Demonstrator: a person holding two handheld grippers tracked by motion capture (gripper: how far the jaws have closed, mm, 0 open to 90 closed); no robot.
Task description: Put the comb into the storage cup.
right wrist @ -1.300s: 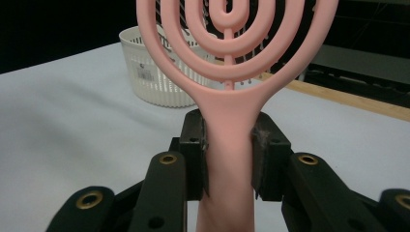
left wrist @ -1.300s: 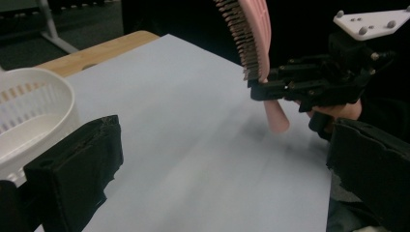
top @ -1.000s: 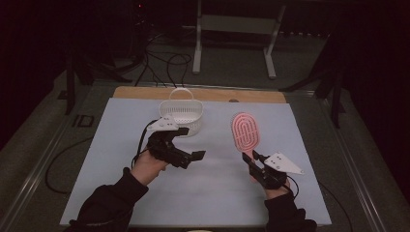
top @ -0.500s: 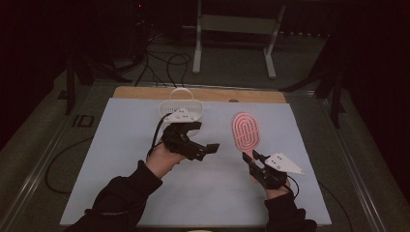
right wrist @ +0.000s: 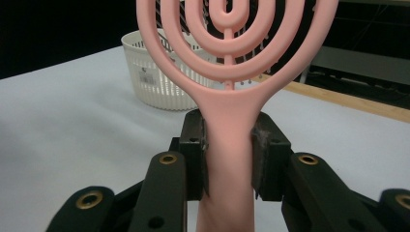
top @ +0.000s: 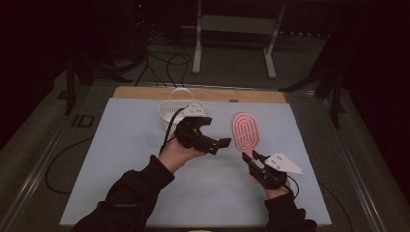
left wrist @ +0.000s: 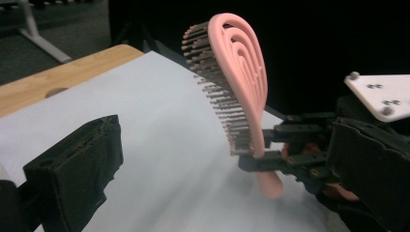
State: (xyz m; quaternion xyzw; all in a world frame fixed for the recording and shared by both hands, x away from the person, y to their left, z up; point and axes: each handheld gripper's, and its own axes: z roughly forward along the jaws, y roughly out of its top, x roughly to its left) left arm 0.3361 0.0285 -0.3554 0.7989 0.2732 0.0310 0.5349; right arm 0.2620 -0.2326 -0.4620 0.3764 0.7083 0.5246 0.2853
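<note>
Covering most of the table (top: 270, 96), pale blue-grey sheet (top: 125, 164), wooden strip bare along far edge. Dark room beyond, white metal stand (top: 198, 43) and loose cables (top: 159, 63) on floor behind table, another cable trailing off left edge. Sitting near far edge of sheet, white slotted basket (top: 170, 110), partly hidden behind left gripper. Held up off sheet, pink hairbrush (top: 246, 131), head pointing away from person, bristles turned toward left gripper in left gripper view. Clamped on brush handle (right wrist: 227, 145), right gripper (top: 252, 159), pads pressed on both sides, grey plate on top. Hovering just left of brush head, left gripper (top: 223, 143), jaws pointing at brush, apart from it; one jaw in sight, so spread impossible to tell, nothing seen in grip. Dark sleeves entering from bottom.
</note>
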